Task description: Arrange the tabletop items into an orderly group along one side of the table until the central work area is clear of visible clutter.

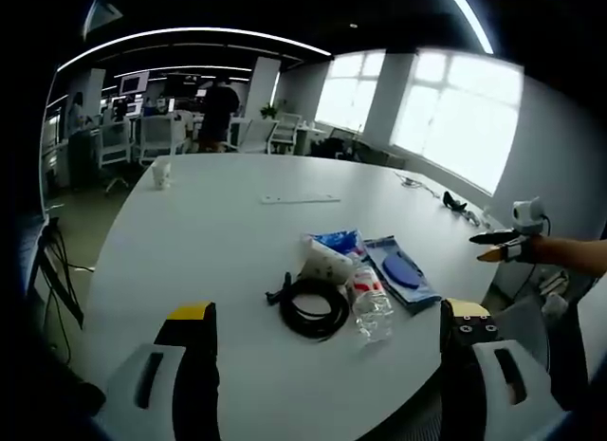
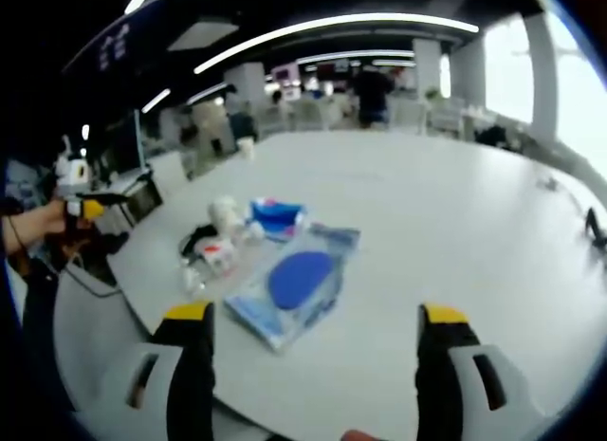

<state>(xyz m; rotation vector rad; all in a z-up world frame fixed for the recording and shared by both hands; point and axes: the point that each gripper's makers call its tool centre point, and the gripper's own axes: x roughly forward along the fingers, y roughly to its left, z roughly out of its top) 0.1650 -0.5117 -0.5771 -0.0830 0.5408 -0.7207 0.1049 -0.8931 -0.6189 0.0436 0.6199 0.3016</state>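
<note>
A small cluster lies near the table's edge: a coiled black cable (image 1: 313,308), a clear plastic bottle (image 1: 372,306) on its side, a white roll (image 1: 327,263), a blue packet (image 1: 340,242) and a clear bag with a blue disc (image 1: 403,272). My left gripper (image 1: 328,311) hovers open on the near side of them, nothing between its jaws. My right gripper (image 1: 503,244) shows at the right, off the table edge. From the other side I see the clear bag (image 2: 299,282), the packet (image 2: 275,215), the roll (image 2: 226,213), the bottle (image 2: 213,256) and the cable (image 2: 196,240). My right gripper (image 2: 316,314) is open and holds nothing.
The white table (image 1: 209,232) is large and rounded. A flat sheet (image 1: 300,199) lies mid-table, a white cup (image 1: 161,174) at the far left, thin cables (image 1: 455,204) at the right edge. A person (image 1: 220,114) stands among desks and chairs beyond.
</note>
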